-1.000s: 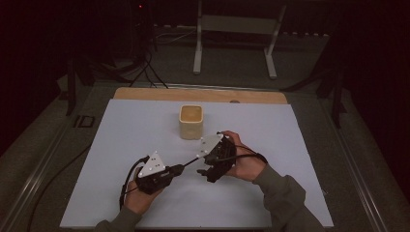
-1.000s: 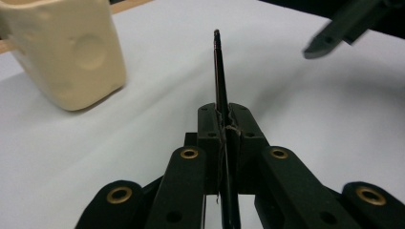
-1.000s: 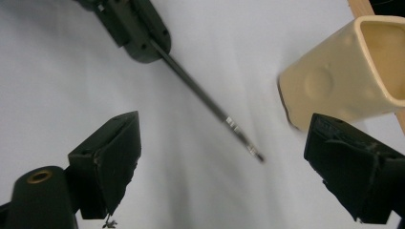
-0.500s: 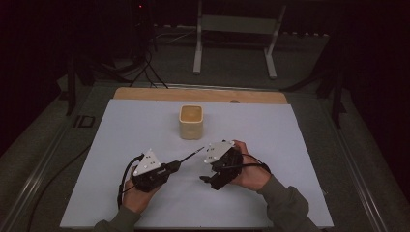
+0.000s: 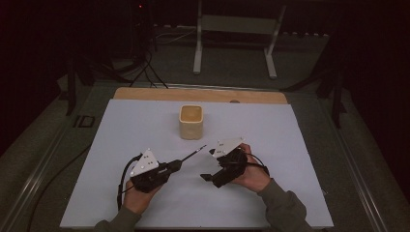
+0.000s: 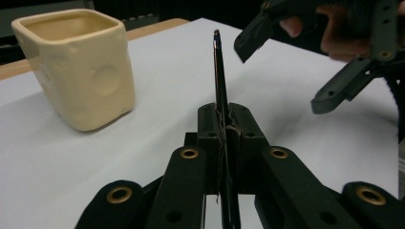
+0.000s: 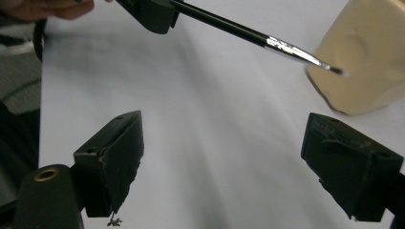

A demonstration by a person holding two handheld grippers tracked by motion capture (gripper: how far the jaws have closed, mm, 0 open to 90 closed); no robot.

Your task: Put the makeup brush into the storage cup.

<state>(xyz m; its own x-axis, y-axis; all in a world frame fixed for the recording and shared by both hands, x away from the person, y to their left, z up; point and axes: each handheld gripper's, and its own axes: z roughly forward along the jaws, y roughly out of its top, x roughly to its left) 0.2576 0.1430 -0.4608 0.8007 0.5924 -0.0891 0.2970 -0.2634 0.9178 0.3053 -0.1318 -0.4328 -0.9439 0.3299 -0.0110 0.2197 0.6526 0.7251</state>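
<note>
Between the jaws of my left gripper [image 5: 178, 165] sits a thin black brush [image 6: 220, 90]; the jaws are clamped tight on its handle, as the left gripper view shows, with the two pads pressed together around the shaft. From that grip the brush runs up and to the right across the table, handle black, ferrule silver, tip dark, and it ends in the air just left of the grey plate on my right gripper. In the high view the brush tip [image 5: 203, 146] lies between my two grippers, clear of the white mat [image 5: 290, 135].

My right gripper [image 5: 209, 175] is released: the right gripper view shows its two black jaws standing wide apart with bare mat between them and nothing in their grasp. It sits just right of the left gripper, near the front edge of the mat, jaws pointing left toward the brush. In that view the brush [image 7: 248, 34] crosses above the jaws, apart from both.

Farther out, a cream cup [image 5: 191, 121] stands upright on the mat, beyond both grippers and near the middle of the table. It is square-sided with shallow round dimples and an open top. The brush tip points toward it but stays well short of it. A wooden board edge [image 5: 145, 94] borders the mat on the far side.
</note>
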